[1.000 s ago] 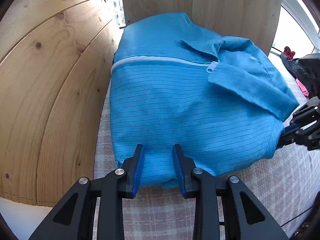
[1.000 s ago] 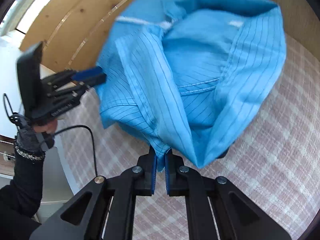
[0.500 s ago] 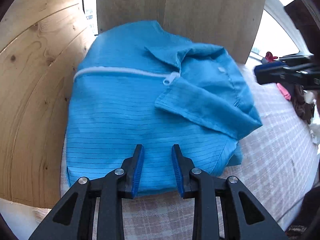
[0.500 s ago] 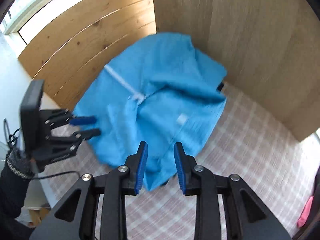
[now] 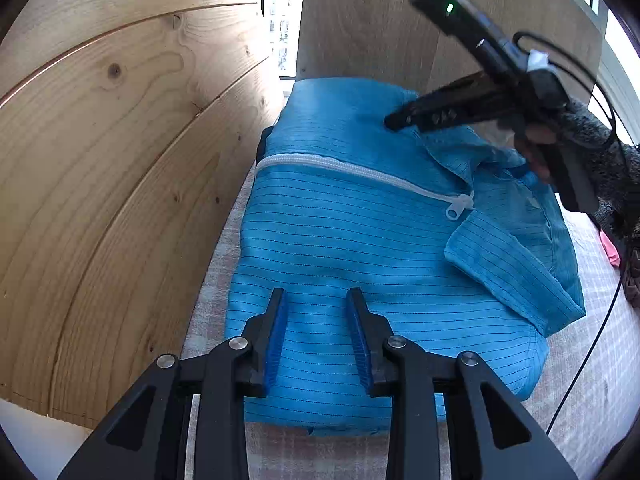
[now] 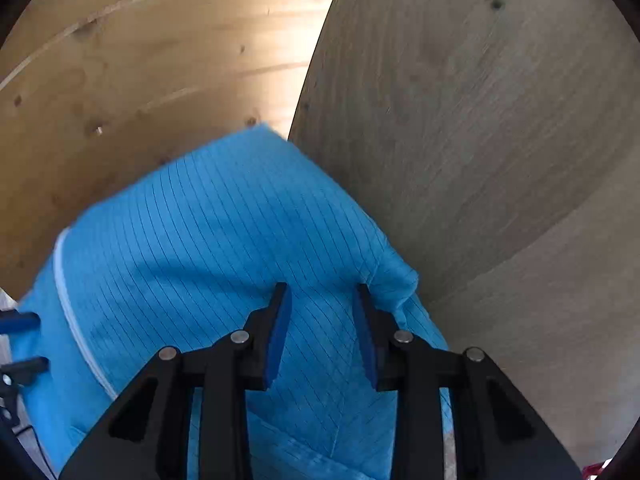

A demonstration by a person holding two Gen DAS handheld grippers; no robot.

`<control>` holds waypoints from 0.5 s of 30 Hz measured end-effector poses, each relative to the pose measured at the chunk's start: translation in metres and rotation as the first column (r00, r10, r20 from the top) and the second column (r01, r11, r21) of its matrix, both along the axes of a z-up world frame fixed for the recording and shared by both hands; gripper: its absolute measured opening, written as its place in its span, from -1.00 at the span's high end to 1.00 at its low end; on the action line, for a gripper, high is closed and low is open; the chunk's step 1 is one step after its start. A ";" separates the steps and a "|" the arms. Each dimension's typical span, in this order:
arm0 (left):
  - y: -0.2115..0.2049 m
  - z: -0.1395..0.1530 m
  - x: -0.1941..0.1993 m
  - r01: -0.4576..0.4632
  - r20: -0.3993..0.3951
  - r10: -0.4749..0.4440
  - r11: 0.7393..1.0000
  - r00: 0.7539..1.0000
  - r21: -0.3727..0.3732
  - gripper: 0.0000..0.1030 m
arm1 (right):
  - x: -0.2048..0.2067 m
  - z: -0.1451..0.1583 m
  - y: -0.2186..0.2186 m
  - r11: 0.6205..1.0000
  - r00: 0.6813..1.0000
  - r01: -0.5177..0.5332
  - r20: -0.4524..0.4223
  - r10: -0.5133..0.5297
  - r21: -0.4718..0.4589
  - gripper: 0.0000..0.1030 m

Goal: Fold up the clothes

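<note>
The left gripper (image 5: 316, 332) is seen parted, its blue-padded fingers (image 5: 276, 336) spread over the near edge of the blue jacket (image 5: 360, 248), with nothing clasped between them. The right gripper (image 6: 322, 332) is likewise spread apart, empty, and is held above the far part of the same garment (image 6: 208, 240), close to the corner where the two wooden panels meet. In the left wrist view the right gripper (image 5: 394, 122) is seen from the side, reaching in from the right above the collar (image 5: 444, 152); it is held by a hand in a grey knitted sleeve (image 5: 596, 148), and a black cable (image 5: 588, 364) hangs from it.

The jacket is laid folded on a pink checked cloth (image 5: 592, 396) that covers the supporting surface, pushed toward the far left corner, against a pine plank panel (image 5: 120, 168) at the left and a grey-brown board (image 6: 500, 140) at the back. A white zipper (image 5: 360, 174) runs across the garment, its pull (image 5: 456, 210) lying near the collar. One folded sleeve (image 5: 516, 276) lies across the right side of the jacket. A pink item (image 5: 610, 249) is glimpsed at the right edge.
</note>
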State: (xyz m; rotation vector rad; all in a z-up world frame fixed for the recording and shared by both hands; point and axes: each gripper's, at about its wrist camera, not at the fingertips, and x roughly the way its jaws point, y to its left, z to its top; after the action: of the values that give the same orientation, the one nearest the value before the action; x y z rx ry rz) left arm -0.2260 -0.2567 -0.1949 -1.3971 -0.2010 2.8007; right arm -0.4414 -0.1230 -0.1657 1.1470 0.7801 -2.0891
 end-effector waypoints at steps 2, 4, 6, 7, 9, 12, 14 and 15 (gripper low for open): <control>-0.004 0.001 0.000 -0.019 -0.003 0.019 1.000 1.000 0.025 0.42 | -0.002 0.007 0.000 1.000 1.000 0.002 0.003 -0.002 -0.005 0.39; -0.007 0.005 0.005 -0.038 -0.009 0.039 0.998 0.999 0.051 0.44 | 0.003 0.029 0.005 0.999 1.000 0.015 -0.012 -0.015 -0.050 0.39; -0.009 0.013 0.014 -0.052 -0.020 0.053 0.997 0.998 0.066 0.46 | 0.017 0.058 0.020 0.991 0.999 0.036 -0.021 -0.039 -0.128 0.36; -0.008 0.018 0.019 -0.055 -0.026 0.057 0.996 0.998 0.068 0.46 | 0.027 0.070 0.030 0.985 0.998 0.054 -0.017 -0.058 -0.161 0.17; -0.005 0.027 0.029 -0.054 -0.030 0.056 0.997 0.998 0.063 0.25 | 0.055 0.086 0.054 0.974 0.996 0.089 0.001 -0.090 -0.210 -0.04; 0.005 0.041 0.044 -0.057 -0.040 0.059 0.997 0.997 0.046 0.00 | 0.098 0.090 0.087 0.961 0.987 0.158 0.020 -0.158 -0.225 -0.06; 0.015 0.052 0.055 -0.063 -0.049 0.065 0.997 0.997 0.045 -0.08 | 0.119 0.085 0.099 0.951 0.978 0.206 0.041 -0.202 -0.232 -0.07; 0.020 0.057 0.060 -0.066 -0.052 0.068 0.997 0.996 0.046 -0.17 | 0.127 0.080 0.103 0.944 0.973 0.230 0.058 -0.222 -0.238 -0.08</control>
State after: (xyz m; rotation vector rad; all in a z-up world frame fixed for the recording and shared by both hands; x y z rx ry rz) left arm -0.1665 -0.2366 -0.1382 -1.3291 -0.3124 2.8646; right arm -0.3146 -0.0198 -0.0855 1.1729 0.3763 -2.2741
